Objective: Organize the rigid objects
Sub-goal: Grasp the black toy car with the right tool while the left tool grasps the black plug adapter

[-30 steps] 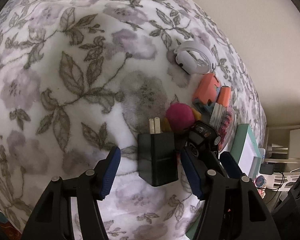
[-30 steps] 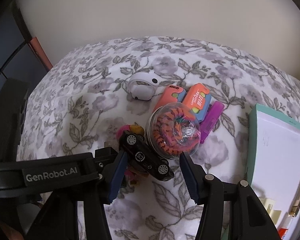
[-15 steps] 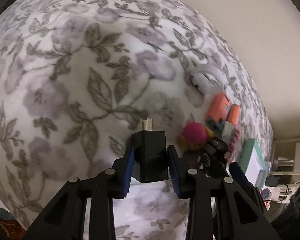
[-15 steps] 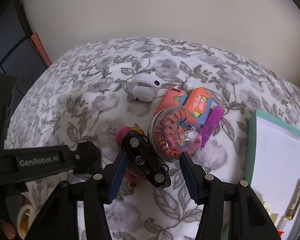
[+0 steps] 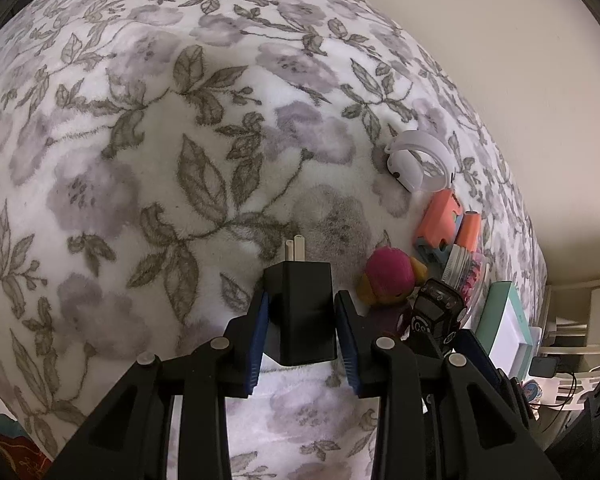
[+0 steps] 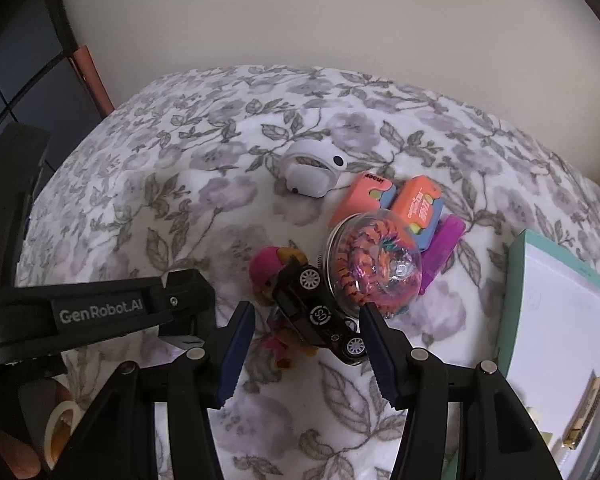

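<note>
Since one second earlier, the left gripper [image 5: 302, 322] has been closed from a wide spread onto the black plug adapter [image 5: 300, 312], which is now pinched between both blue pads with its two prongs pointing far. Whether the adapter has been raised clear of the floral blanket [image 5: 140, 160] cannot be told. The right gripper [image 6: 306, 346] is held spread over the black toy car [image 6: 320, 312]; its tongs are not seen touching the car, and its place has changed little.

The remaining objects are grouped at the right of the left view: a pink-and-yellow figure [image 5: 388, 276] just beside the adapter, the toy car near it, a clear dome of coloured bands [image 6: 374, 262] touching the car, two orange boxes [image 6: 392, 202] farther off, a purple item [image 6: 440, 256] beneath them, and a white round device [image 5: 418, 160] farthest. A teal tray [image 6: 516, 280] lies at the right edge.

The step in hand is judged to be the pick-up of the adapter. The next move is judged to call for a clean lift and carriage to a chosen place, while the right tongs are closed squarely on the car without disturbing the dome.
</note>
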`<state>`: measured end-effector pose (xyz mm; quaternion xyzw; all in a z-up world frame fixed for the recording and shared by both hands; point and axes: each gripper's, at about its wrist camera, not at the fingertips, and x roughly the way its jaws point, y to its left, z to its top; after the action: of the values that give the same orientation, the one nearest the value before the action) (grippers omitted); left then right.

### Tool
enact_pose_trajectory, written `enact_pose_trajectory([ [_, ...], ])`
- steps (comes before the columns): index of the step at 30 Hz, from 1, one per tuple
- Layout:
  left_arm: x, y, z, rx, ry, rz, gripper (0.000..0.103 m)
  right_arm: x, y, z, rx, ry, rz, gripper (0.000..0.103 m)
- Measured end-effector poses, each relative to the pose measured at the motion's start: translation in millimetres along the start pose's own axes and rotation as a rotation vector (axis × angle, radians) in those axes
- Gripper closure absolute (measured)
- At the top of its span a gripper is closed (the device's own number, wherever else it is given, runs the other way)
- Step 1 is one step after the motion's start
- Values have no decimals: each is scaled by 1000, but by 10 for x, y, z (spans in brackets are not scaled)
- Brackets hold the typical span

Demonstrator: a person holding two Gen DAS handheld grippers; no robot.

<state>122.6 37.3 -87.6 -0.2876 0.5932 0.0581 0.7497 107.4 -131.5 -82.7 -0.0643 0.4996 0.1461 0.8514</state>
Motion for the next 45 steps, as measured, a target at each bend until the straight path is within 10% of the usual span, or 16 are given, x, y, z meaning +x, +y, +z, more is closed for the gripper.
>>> enact_pose_trajectory([
  [45, 224, -29, 8, -2, 33, 55, 67, 196, -271, -18, 151, -12, 91, 55],
])
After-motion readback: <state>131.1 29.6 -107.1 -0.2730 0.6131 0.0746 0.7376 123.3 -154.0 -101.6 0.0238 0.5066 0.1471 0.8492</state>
